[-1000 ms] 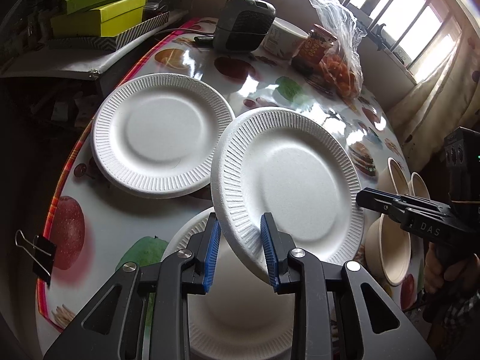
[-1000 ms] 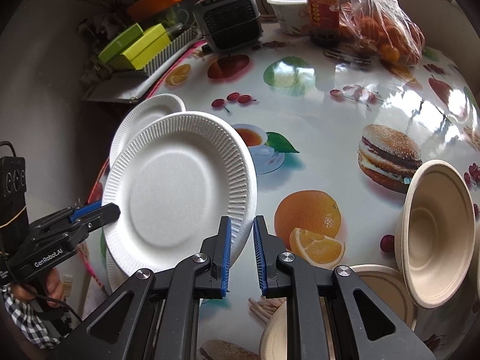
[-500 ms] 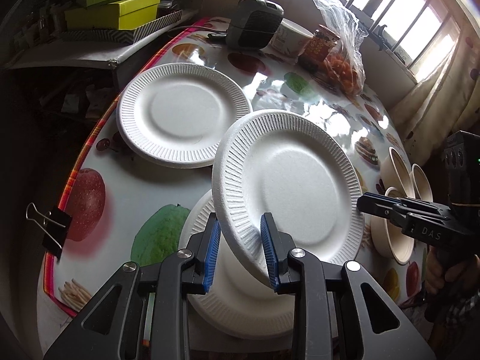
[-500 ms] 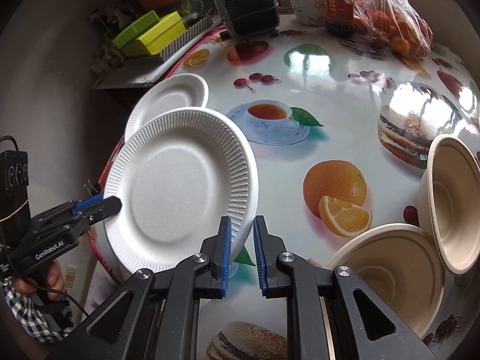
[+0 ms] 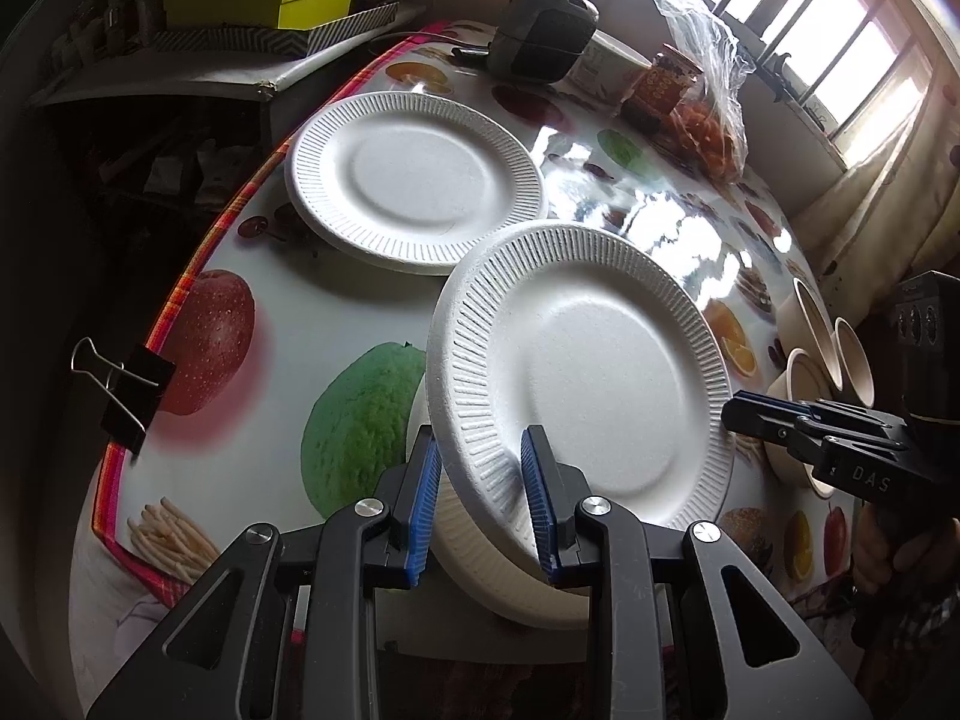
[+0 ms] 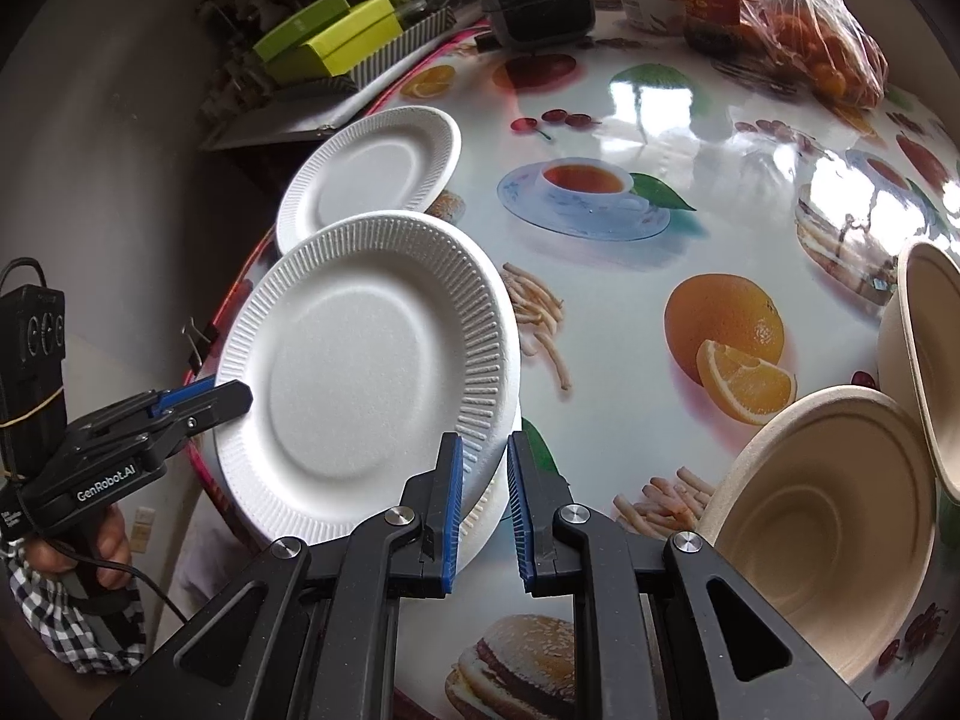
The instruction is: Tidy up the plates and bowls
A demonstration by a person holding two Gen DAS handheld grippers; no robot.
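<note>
Stacking step: left tool (image 5: 480,504) clamps the rim of a tilted plate (image 5: 588,372) over the plate stack (image 6: 486,510) at the tabletop's (image 6: 630,312) near-left edge. Right tool (image 6: 485,504) slightly parted, empty, bowls (image 6: 822,516) beside it. Next: level, lower, release

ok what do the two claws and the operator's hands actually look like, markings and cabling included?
Both are black plastic with blue ribbed finger pads and silver pivot screws. The left claw reads "GenRobot.AI", has a black box banded on, a black cable, and a checked sleeve below. The right claw reads "DAS", with a dark plaid cuff.
</note>
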